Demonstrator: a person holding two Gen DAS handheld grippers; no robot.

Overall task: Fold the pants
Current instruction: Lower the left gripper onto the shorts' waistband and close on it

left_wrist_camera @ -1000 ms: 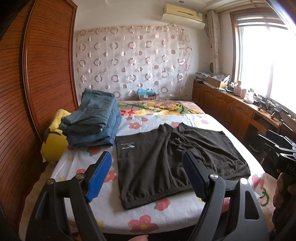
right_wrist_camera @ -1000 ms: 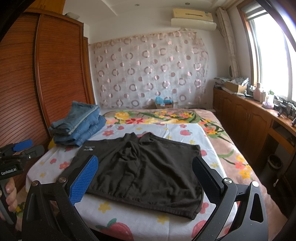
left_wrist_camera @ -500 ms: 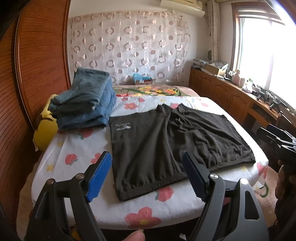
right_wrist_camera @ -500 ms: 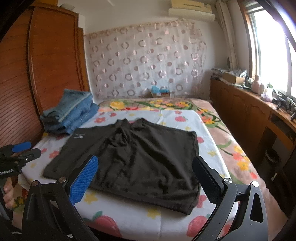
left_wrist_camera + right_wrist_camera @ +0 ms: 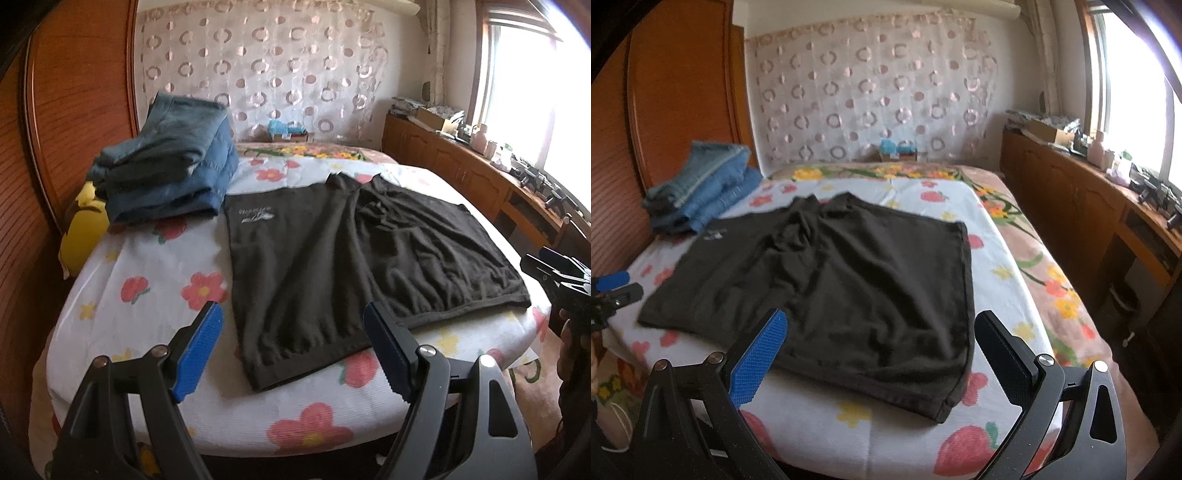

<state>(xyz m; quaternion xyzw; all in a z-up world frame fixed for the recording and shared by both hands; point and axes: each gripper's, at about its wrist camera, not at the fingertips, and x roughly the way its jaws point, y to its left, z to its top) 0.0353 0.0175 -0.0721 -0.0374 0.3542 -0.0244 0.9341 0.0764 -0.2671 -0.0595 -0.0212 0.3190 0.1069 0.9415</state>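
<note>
The pants point(image 5: 354, 266) lie flat and unfolded on the flowered bed point(image 5: 155, 258), a dark pair of shorts filling the middle of both wrist views, with nothing yet doubled over. Their long axis runs across the frame: in my left view the printed logo leg sits at upper centre-left and the other leg stretches away to the right edge, while one hem runs along the lower centre, just ahead of me. My left claw point(image 5: 293, 350) hangs over the near edge of the bed with its blue pads spread wide and nothing between them; that hem lies straight ahead, framed between the two pads. My right claw point(image 5: 879, 354) is equally wide and empty, and in its view the cloth spreads from lower centre up to the left, with the right-hand corner point(image 5: 945, 410) of the fabric lying just beyond its dark pad. So each claw has its own near corner: the left is nearer the logo side, the right nearer the far leg. I judge the first fold would bring one leg over the other along that crosswise axis, so both claws need to pinch the near edge together. A stack of folded jeans point(image 5: 166, 170) sits at upper left, touching or nearly touching the pants' corner there; I cannot tell which.
</note>
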